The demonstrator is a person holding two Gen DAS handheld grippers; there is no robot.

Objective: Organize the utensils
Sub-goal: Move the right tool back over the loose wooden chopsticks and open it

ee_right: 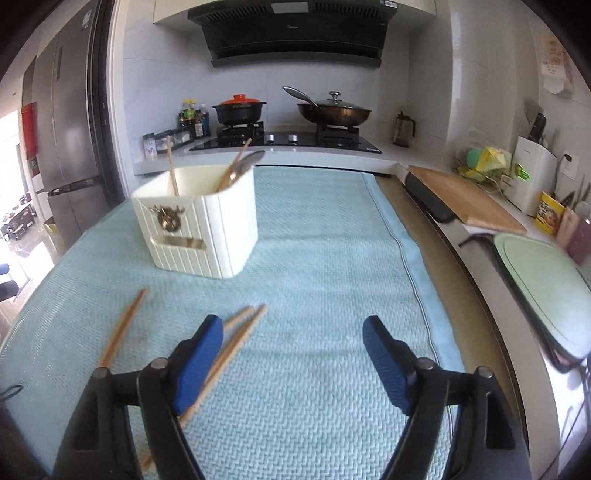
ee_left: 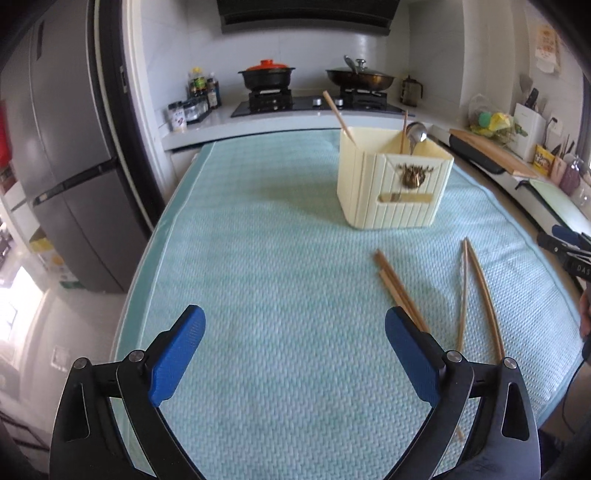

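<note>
Both grippers gape wide w/ nothing held: left gripper and right gripper hover over the teal mat. Four loose chopsticks lie on the mat near the cream utensil holder, which stands upright w/ chopsticks & a spoon inside.

White tiled walls close in a small kitchen. A black range hood hangs over the gas hob, a grey fridge stands at the left, and bright daylight pours in from the doorway beyond it.
</note>
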